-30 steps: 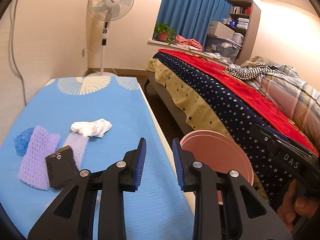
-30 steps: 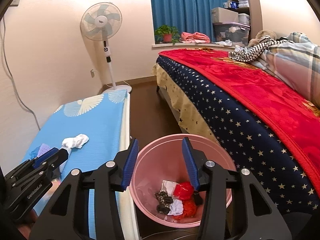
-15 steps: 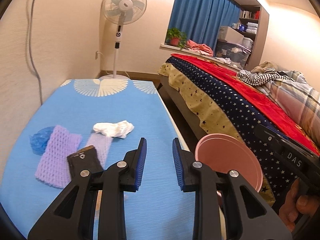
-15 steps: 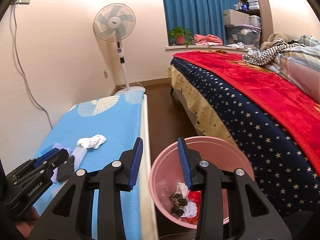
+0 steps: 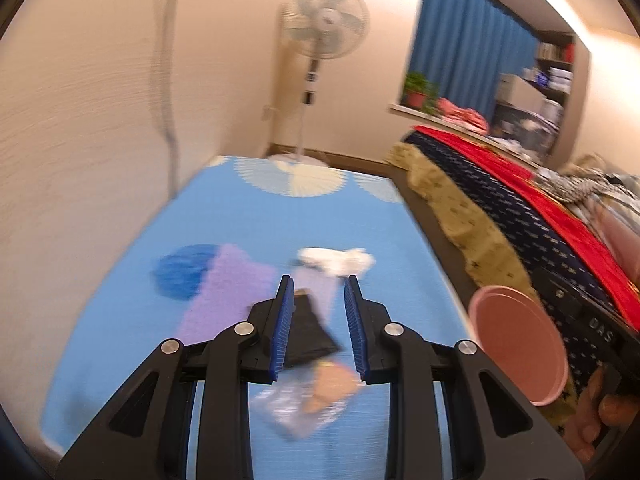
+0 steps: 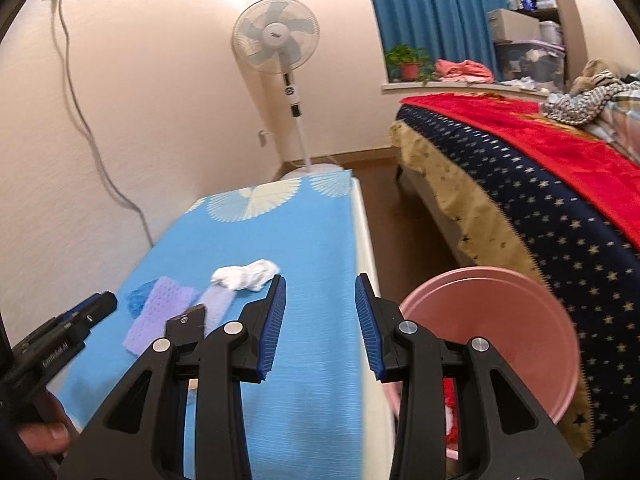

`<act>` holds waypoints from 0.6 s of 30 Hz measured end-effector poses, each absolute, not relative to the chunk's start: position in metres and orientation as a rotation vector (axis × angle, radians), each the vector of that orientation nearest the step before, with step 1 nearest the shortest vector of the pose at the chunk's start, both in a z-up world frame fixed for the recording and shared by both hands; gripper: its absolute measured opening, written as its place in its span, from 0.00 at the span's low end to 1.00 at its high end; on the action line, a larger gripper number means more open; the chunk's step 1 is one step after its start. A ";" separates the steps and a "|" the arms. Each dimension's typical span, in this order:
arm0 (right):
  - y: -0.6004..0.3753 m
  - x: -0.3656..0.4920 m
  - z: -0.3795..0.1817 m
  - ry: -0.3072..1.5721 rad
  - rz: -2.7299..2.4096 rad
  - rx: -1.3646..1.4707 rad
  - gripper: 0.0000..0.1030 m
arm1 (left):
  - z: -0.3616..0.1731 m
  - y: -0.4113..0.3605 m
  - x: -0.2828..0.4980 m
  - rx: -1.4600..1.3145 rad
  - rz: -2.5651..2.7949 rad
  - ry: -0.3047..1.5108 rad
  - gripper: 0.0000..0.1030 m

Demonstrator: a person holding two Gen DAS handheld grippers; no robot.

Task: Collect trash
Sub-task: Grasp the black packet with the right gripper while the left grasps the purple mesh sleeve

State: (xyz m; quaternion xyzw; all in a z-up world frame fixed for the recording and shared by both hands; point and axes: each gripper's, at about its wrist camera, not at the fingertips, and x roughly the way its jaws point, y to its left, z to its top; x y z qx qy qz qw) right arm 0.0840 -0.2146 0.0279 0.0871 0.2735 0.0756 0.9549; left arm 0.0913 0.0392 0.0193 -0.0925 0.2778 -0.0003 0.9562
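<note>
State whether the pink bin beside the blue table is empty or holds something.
Holds something: red trash shows inside the pink bin behind the right tool.

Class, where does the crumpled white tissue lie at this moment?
In both wrist views the crumpled white tissue lies on the blue-covered table, just beyond the pale purple knitted strip, left of the pink bin on the floor.
</note>
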 end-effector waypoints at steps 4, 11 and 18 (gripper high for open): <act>-0.194 0.089 0.022 0.570 0.217 0.178 0.36 | 0.016 0.063 0.080 -0.217 0.078 0.584 0.25; -0.153 0.099 0.006 0.610 0.318 0.177 0.36 | 0.010 0.092 0.076 -0.267 0.177 0.592 0.25; -0.126 0.115 -0.015 0.668 0.386 0.208 0.36 | -0.006 0.098 0.086 -0.287 0.212 0.621 0.25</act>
